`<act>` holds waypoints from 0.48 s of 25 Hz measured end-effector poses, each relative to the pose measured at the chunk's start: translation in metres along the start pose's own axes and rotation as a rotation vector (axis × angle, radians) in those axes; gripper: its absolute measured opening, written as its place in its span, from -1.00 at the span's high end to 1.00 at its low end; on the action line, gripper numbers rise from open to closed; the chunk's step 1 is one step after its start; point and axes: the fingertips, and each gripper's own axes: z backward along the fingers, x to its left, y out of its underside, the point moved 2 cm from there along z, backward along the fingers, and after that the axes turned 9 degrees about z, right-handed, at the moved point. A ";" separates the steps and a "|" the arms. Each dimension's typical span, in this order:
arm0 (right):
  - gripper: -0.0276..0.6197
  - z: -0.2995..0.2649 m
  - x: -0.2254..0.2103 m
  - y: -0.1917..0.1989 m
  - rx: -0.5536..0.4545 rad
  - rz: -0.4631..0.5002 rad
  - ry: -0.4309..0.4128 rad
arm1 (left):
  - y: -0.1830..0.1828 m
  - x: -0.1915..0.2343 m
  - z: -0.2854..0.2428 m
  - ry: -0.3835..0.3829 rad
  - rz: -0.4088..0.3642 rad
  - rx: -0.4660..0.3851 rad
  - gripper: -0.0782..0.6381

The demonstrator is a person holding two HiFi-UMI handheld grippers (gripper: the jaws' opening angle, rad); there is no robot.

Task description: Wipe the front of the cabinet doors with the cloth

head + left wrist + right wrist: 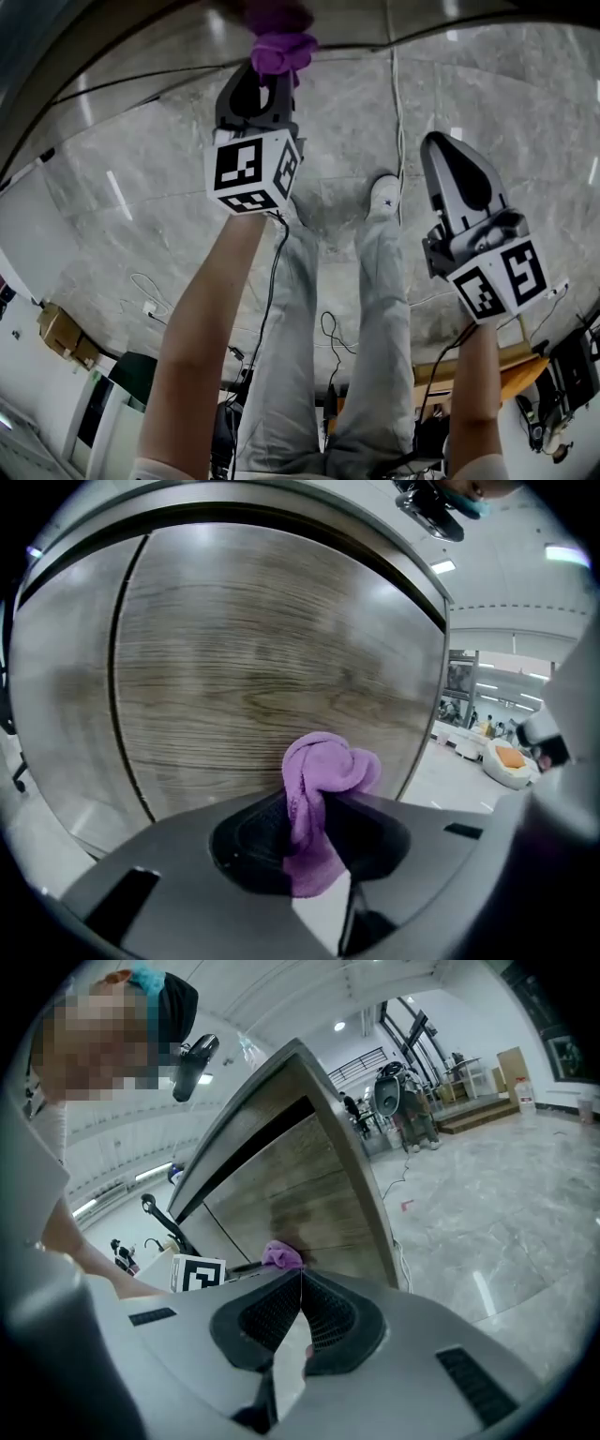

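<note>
Here, the left gripper was clenched on the one purple cloth, whose bunched end lay against a wood-grain cabinet door. A second door, left of the seam, was cut off at the edge. The right gripper hung beside the cabinet, its jaws closed together on nothing.

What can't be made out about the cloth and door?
Left gripper view: whether the cloth touches the door; the bunched cloth hides it.
Head view: the door front, cut off by the top edge beyond the left gripper.
Right gripper view: the door's lower part, behind the right gripper.
</note>
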 end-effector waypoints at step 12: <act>0.83 -0.053 0.056 0.011 0.024 0.008 -0.051 | -0.008 0.118 0.036 -0.124 -0.031 -0.009 0.50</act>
